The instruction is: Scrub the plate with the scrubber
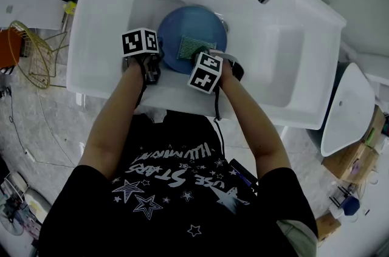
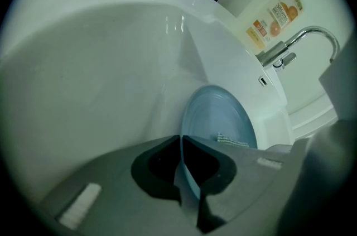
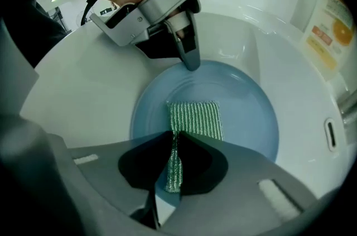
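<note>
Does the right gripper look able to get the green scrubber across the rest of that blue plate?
Probably yes. The right gripper holds the scrubber flat on the plate, whose face is otherwise bare. The left gripper clamps only the plate's rim, so just that edge looks blocked.

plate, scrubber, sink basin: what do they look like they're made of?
plate: blue, smooth, soft sheen, faint concentric rings, thin rim. Probably plastic; glazed ceramic not ruled out.
scrubber: green ribbed weave with glinting threads, folds limply where pinched. Looks like a metallic-fibre mesh cloth.
sink basin: white, glossy, with bright highlights. Likely glazed ceramic or acrylic.
</note>
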### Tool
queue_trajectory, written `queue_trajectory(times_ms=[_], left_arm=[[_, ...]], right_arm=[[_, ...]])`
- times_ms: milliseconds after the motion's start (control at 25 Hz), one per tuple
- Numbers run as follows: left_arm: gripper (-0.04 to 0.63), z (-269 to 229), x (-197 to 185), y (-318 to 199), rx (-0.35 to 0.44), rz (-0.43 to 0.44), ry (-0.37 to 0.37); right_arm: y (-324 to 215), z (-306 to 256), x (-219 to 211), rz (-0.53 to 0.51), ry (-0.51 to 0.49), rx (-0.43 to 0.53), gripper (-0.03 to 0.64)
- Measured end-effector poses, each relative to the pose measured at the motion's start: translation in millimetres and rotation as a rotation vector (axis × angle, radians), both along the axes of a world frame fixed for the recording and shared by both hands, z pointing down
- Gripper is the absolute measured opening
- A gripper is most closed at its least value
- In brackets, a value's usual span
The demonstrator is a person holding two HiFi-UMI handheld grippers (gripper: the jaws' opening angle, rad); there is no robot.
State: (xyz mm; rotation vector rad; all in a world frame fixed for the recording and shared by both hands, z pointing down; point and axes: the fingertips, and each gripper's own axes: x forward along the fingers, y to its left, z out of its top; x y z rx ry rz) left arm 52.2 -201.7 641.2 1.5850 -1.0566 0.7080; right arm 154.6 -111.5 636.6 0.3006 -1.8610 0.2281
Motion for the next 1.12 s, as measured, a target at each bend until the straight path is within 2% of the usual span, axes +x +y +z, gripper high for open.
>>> queue_trajectory(times_ms=[240,400,680,840,1120], left_arm=[[0.020,0,0,0,0.002,0.000,-0.006],[0.020,-1,0,1,0.003,0.001,-0.005],[0.030,-5,-1,1,0.000,-0.014,0.027],[0.194,-13,8,5,0.002,0.023,0.072],[0.276,-50,23,9,0.072,0.143,0.124]], right_arm=[[10,-5,-33,-0.016,-0.073,-0.028,0.070],[3,-13,-32,0.075,-0.126,-0.027,0.067],[-18,-47,-15,0.232,-0.193,0.069,0.054],[-25,-63,-3,0.316,-0.230,0.112,0.052],[-33,-108,8,0.486,-0.271,0.213,0.051]])
